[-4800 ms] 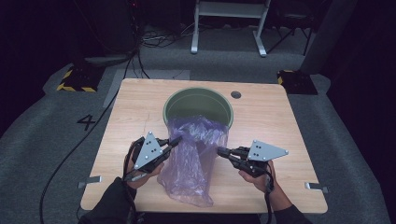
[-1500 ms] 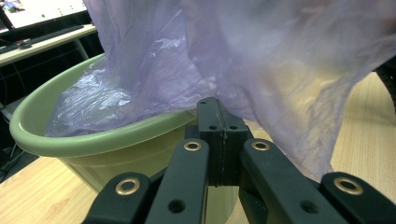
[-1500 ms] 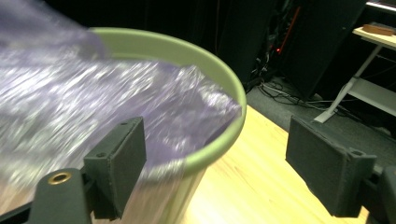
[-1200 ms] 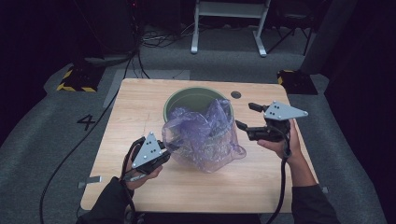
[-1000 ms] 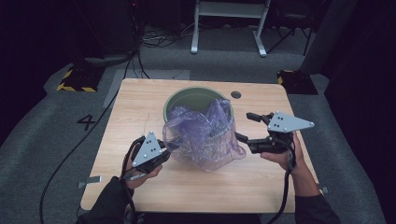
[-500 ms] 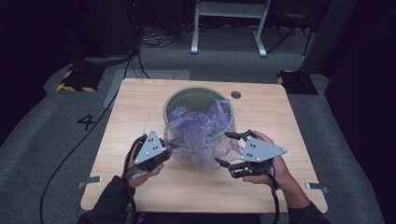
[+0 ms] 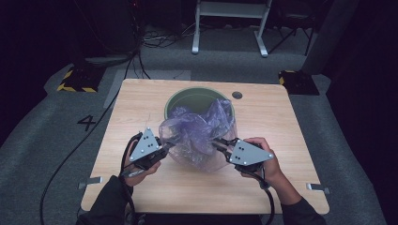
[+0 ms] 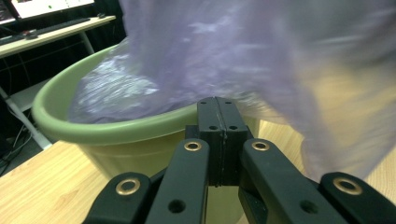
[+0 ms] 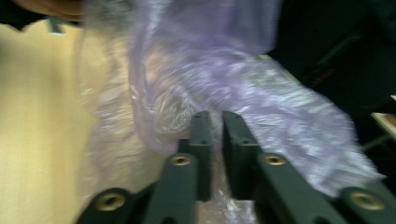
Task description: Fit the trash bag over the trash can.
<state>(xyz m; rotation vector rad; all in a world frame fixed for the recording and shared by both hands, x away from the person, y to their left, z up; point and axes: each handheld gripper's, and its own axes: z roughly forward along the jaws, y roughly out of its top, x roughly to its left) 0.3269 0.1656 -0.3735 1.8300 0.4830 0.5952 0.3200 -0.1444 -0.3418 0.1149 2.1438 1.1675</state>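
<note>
Between my tongs: purple bag (image 7: 199,136), draped over green bin's (image 7: 180,97) near rim. Left gripper (image 7: 162,151) pinches its left edge; right gripper (image 7: 218,146), jaws nearly together, nips its right.

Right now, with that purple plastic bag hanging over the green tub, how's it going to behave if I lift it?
The bag will probably stay floppy: it is crumpled and drapes over the tub rim. It looks thin and see-through, so likely very light. The film may slip or stretch in the tongs.
</note>
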